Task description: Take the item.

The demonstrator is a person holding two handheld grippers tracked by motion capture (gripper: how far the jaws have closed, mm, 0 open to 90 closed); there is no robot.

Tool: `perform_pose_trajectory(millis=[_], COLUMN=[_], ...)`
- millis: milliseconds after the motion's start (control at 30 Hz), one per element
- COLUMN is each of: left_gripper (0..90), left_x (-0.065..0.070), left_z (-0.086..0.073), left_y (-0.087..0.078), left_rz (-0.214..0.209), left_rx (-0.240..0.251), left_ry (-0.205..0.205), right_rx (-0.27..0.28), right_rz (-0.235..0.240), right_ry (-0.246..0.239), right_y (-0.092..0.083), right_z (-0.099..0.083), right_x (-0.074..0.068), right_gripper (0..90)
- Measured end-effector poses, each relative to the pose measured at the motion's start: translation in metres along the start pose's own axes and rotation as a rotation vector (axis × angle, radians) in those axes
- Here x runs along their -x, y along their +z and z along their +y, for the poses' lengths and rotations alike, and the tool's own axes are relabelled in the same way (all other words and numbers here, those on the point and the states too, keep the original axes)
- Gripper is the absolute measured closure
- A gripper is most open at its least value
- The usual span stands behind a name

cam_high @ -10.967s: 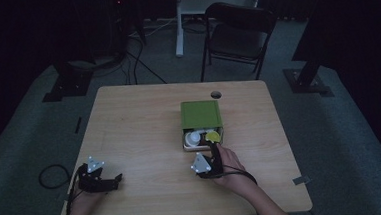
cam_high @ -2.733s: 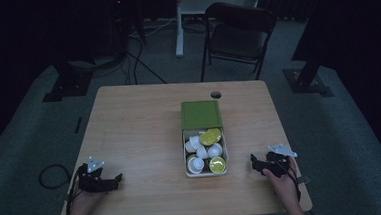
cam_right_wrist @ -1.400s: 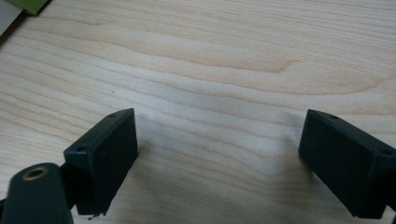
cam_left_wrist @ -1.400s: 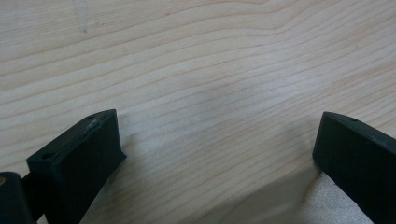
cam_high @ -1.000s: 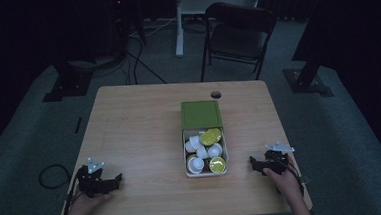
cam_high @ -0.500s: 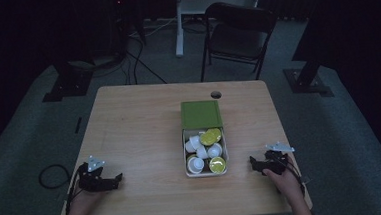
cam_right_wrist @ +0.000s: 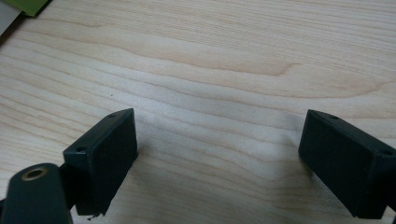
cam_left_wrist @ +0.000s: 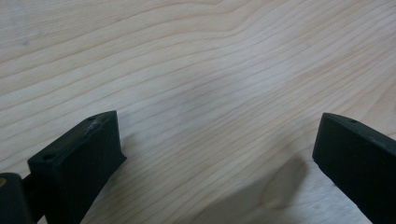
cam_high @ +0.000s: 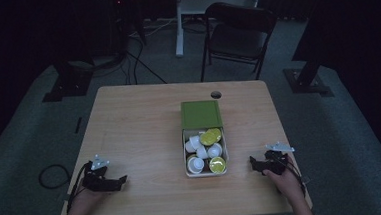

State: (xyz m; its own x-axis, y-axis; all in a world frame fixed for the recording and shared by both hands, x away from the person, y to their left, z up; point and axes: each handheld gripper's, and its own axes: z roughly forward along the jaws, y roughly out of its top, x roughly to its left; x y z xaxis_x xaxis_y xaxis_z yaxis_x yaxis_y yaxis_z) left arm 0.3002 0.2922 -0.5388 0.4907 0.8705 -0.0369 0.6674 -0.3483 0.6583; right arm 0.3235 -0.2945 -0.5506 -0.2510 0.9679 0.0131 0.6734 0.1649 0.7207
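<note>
Wooden surface [cam_high: 139, 125] sits in a dark room. Little cups [cam_high: 204, 150] fill the box [cam_high: 186, 155] in the middle; they look light and squashy, so pinch one gently by its sides. Both tongs, left [cam_high: 122, 180] and right [cam_high: 252, 163], rest wide open, holding nothing.

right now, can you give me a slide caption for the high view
Open green-lidded box of coffee capsules mid-table, with open left gripper and right gripper resting either side.

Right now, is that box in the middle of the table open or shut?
Open. The box has its green lid slid back, leaving white and yellow-green capsules exposed inside.
</note>
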Motion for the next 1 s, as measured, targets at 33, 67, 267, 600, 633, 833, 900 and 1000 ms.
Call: perform_pose_trajectory(millis=[33, 67, 267, 600, 633, 833, 900, 1000], left_gripper=[1.5, 1.5, 1.7, 1.7, 1.7, 1.7, 1.7, 1.7], left_x=[0.001, 0.003, 0.012, 0.025, 0.026, 0.038, 0.042, 0.049], left_z=[0.002, 0.003, 0.014, 0.036, 0.038, 0.051, 0.056, 0.062], left_y=[0.0, -0.001, -0.005, -0.006, -0.006, -0.005, -0.004, -0.003], left_rz=[-0.003, -0.009, -0.044, -0.081, -0.078, -0.11, -0.12, -0.136], left_rx=[0.0, 0.0, 0.005, 0.032, 0.038, 0.053, 0.051, 0.056], left_ry=[0.006, 0.015, 0.052, 0.087, 0.095, 0.114, 0.133, 0.147], right_rx=[0.0, 0.0, 0.0, 0.0, 0.0, 0.001, 0.001, 0.0], right_rz=[0.0, 0.0, 0.0, 0.0, 0.0, 0.0, 0.0, 0.0], right_ry=[0.0, 0.0, 0.0, -0.001, -0.001, -0.001, -0.001, -0.001], right_y=[0.0, 0.0, 0.0, 0.0, 0.0, 0.0, 0.0, 0.0], right_z=[0.0, 0.0, 0.0, 0.0, 0.0, 0.0, 0.0, 0.0], right_x=[0.0, 0.0, 0.0, 0.0, 0.0, 0.0, 0.0, 0.0], right_gripper=[10.9, 10.9, 10.9, 10.9, 10.9, 10.9, 10.9, 10.9])
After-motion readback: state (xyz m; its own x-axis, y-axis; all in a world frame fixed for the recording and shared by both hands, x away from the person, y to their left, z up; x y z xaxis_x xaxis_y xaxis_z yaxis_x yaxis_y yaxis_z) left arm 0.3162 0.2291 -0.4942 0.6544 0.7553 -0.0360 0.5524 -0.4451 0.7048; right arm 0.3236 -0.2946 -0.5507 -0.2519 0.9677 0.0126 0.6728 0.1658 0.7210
